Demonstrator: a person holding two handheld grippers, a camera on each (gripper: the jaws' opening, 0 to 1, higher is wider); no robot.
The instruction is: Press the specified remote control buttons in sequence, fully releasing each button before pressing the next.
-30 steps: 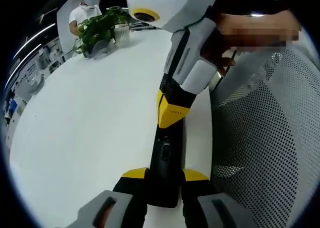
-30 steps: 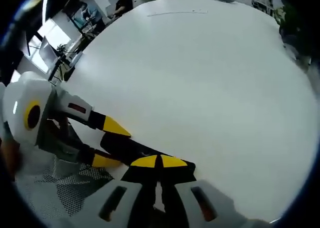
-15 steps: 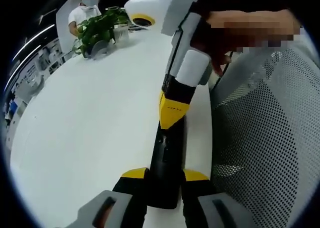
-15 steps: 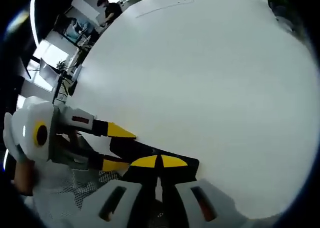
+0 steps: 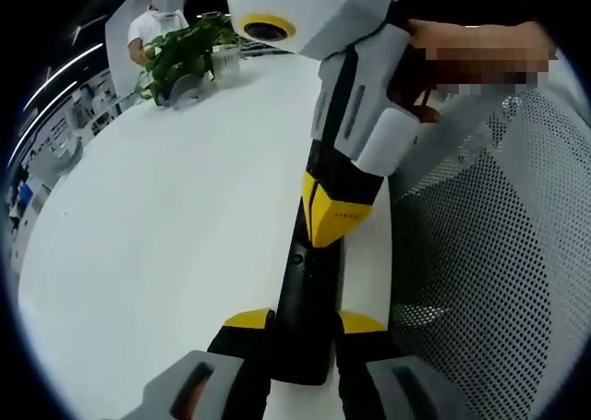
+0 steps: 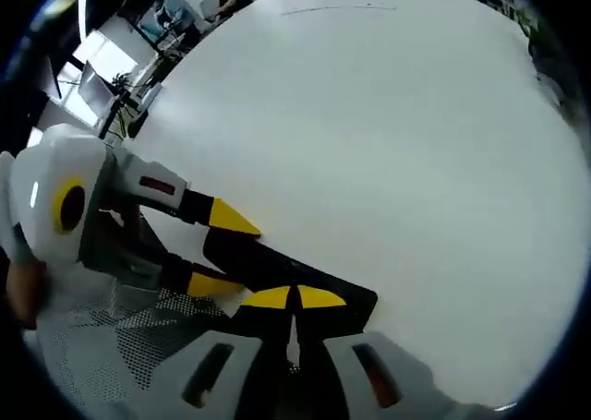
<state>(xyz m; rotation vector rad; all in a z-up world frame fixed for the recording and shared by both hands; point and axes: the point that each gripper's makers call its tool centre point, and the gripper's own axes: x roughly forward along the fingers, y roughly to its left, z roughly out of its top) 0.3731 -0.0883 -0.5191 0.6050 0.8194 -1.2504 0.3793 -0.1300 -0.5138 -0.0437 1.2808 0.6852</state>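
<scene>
**Remote pinned at one end, pressing fingers down on its face**

Broad white worktop across the left and centre of the left gripper view; same worktop over most of the right gripper view. Grey mesh surface, probably a chair back, along the right side of the left gripper view. Potted plant at upper left there, with a person behind it.

Black remote control lying lengthwise at lower centre of the left gripper view, close to the worktop's near edge; in the right gripper view the remote control runs slantwise across lower centre. Left gripper at bottom centre, its yellow-tipped fingers clenched on the near end of the remote, one on each side. Right gripper coming down from the top of that view, fingers closed together into a single yellow point resting on or just above the remote's face; actual contact not resolvable. Same closed pair at bottom centre of the right gripper view, right gripper, tips meeting over the remote.

Judged step: mid-press on one button in the sequence, or just at touch. Which button, too small to tell. Next move likely calls for a clean lift of the right fingers straight off the face until the button is fully released, then a short shift along the remote to the next target, with the left hold kept steady and the remote kept in sight.
</scene>
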